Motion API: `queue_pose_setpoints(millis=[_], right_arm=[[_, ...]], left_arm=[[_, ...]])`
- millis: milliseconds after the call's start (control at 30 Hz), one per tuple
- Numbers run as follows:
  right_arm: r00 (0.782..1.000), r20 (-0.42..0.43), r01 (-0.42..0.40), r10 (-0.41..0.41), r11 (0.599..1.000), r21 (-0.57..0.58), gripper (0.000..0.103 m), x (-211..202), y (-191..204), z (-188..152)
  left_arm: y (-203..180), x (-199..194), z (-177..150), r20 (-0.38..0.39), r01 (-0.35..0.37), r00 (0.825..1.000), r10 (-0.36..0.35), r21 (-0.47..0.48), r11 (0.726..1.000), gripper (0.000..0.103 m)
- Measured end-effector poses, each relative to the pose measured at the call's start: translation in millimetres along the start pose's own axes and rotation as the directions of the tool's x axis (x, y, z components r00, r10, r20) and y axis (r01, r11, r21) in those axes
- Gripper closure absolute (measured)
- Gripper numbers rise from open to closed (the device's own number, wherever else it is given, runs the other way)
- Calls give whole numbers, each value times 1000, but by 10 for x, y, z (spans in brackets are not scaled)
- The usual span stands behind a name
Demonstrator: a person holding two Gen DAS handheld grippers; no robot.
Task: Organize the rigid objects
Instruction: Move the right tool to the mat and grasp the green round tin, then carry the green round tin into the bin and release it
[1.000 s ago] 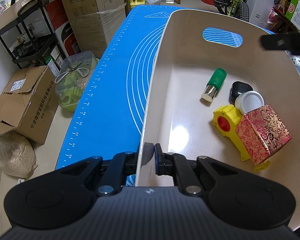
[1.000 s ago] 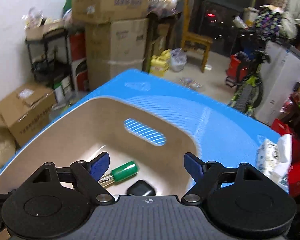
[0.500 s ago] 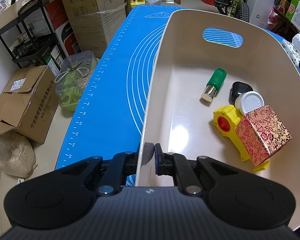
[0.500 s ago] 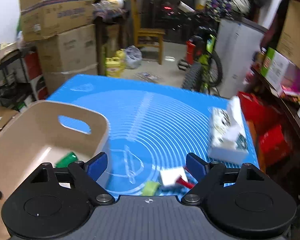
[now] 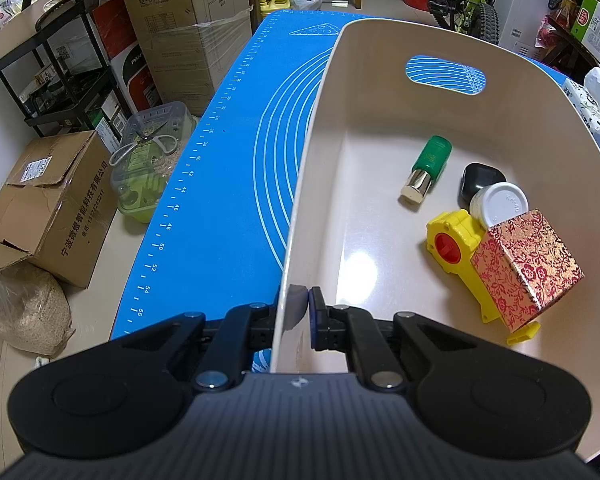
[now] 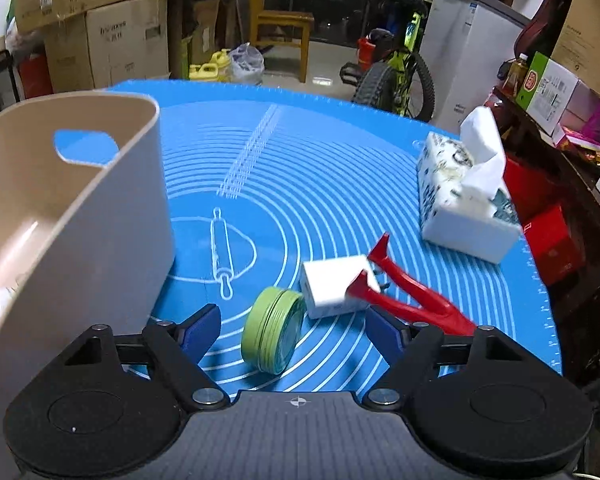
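My left gripper [image 5: 300,312] is shut on the near wall of a beige bin [image 5: 320,128]. Inside the bin lie a green tube [image 5: 426,170], a black case [image 5: 480,182], a white-lidded jar [image 5: 498,204], a yellow tape dispenser [image 5: 456,248] and a red-and-gold patterned box [image 5: 526,264]. In the right wrist view my right gripper [image 6: 294,330] is open and empty above the blue mat [image 6: 320,184], just over a green round tin [image 6: 272,328] standing on edge. A white charger block [image 6: 336,286] and a red tool [image 6: 408,292] lie just beyond it. The bin [image 6: 112,208] stands to the left.
A tissue box [image 6: 466,196] stands on the mat's far right. Cardboard boxes [image 5: 48,200], a black shelf [image 5: 48,64] and a clear plastic container [image 5: 148,156] stand on the floor left of the table. A bicycle [image 6: 396,68] and a chair [image 6: 284,24] stand beyond the table.
My right gripper has swung from above the bin to the right and down over the mat, bringing the tin, charger and red tool close. The left gripper and bin have not moved.
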State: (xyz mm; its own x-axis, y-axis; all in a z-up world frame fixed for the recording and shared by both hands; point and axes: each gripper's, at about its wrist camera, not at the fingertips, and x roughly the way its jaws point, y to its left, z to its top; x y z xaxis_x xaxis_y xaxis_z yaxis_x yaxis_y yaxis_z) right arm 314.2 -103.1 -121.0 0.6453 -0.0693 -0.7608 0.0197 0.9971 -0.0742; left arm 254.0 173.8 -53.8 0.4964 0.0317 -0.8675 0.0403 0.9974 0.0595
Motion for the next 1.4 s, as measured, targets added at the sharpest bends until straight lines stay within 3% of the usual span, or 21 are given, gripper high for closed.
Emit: queue_pose_setpoints(millis=[200,267,333,433,767,1033,1200,1400], right_arm=[[1000,3,8,-8,1000,1,41,99,-6,-46],[1000,0,6,-6,1000,10,53,120,-21,-53],[1000,-5,-5,5,1000,16,55,131,-33,-58],[1000,-7,-17,17,1000,5,74,124,-14,-65],[999,41,-29,28,1000,10,74,-72,-38,-14],[990,129,-49,47,999,10,75,-417,17,159],[979,192,-69,67,998,4,75,-688,92,285],[949,283,-133,137,991,-36,74,-1027,301,449]], left_arm=[[-2,1,0,0,1,1000,-1,0,1000,91],[-1,1,0,0,0,1000,0,0,1000,91],[-2,1,-1,0,0,1000,0,1,1000,91],[-3,2,-1,0,0,1000,0,0,1000,91],[-3,2,-1,0,0,1000,0,1,1000,91],[-4,3,-1,0,-1,1000,1,0,1000,91],[-6,3,0,0,0,1000,0,0,1000,91],[-3,3,2,-1,0,1000,0,-2,1000,91]])
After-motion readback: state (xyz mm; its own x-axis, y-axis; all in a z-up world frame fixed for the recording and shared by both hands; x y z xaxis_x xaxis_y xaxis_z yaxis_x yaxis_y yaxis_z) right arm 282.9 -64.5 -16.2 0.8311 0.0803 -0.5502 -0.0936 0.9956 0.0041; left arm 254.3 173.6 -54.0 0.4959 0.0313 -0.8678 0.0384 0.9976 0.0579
